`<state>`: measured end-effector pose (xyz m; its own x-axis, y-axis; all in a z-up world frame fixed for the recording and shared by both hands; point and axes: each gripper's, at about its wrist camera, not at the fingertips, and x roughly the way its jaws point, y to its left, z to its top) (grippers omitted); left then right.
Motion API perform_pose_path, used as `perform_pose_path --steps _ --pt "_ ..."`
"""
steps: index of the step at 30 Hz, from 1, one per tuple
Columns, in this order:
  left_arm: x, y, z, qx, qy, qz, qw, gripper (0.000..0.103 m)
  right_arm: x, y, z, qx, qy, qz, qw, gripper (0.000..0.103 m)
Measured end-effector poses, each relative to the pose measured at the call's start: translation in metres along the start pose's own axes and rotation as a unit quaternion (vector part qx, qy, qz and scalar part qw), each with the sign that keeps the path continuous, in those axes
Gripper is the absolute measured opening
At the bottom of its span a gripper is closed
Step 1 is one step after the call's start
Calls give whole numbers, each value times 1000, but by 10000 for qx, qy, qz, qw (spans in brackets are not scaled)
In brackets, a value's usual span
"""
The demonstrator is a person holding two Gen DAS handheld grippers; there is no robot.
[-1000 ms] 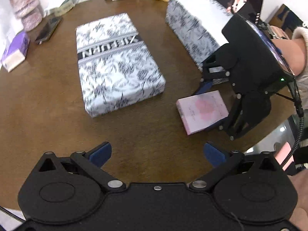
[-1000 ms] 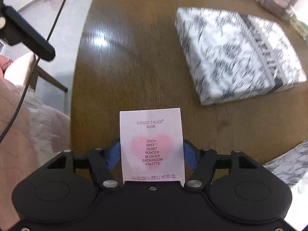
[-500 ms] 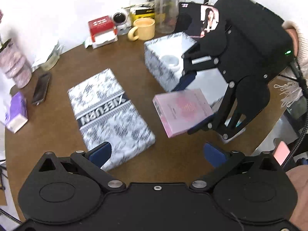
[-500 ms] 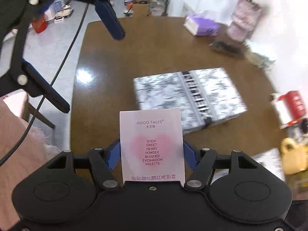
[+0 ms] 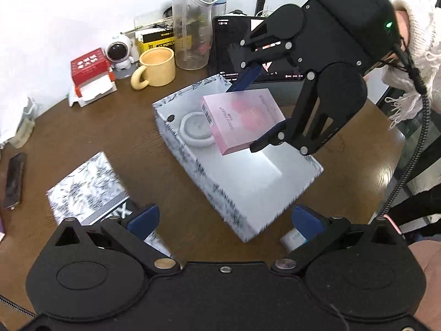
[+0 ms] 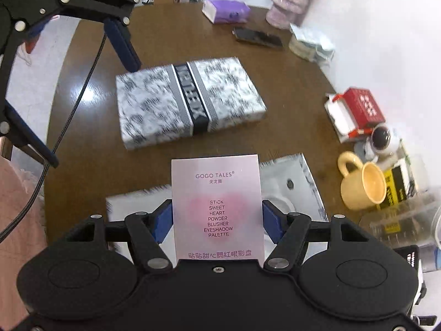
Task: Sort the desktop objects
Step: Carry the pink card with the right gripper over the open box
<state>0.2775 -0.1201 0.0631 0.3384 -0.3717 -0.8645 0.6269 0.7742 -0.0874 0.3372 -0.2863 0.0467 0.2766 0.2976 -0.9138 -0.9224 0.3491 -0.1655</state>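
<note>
Now the right tongs (image 5: pixel 255 111) pinch the pink palette box (image 5: pixel 242 120) by its two long sides and hold it in the air, above the open patterned box (image 5: pixel 248 190), tilted a little. I think the step in hand is to put it down inside. To do this well, the palette box should go lower first and become flat, beside the round white jar (image 5: pixel 196 132) that already lies in the far corner, not on top of it; the bare white floor nearer to the camera has much room. Only then the tongs should let go. The left tongs (image 5: pixel 224 220) are spread wide and hold nothing, near the open box.

The palette box is thin, flat and rectangular, pale pink with a soft heart and printed words, and a barcode on one narrow end. The patterned lid (image 6: pixel 190 100) lies apart on the brown surface (image 5: pixel 132 151).
</note>
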Motion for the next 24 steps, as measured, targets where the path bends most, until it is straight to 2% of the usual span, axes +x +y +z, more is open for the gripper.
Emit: perform_pose_path --steps 4,8,13,20,24 --pt "22 0 12 -79 154 -73 9998 103 32 -17 -15 -167 253 236 9993 70" --pt "35 2 14 -220 326 2 9992 103 77 -25 -21 -492 537 483 9962 70" --pt "44 7 13 -507 467 100 9976 103 120 -30 -26 -659 687 769 9925 70" --pt "56 9 13 -803 624 201 9946 103 142 -23 -30 -1228 772 766 9865 70" --pt "59 4 16 -830 646 234 9942 103 140 -24 -26 -1275 714 844 9857 70"
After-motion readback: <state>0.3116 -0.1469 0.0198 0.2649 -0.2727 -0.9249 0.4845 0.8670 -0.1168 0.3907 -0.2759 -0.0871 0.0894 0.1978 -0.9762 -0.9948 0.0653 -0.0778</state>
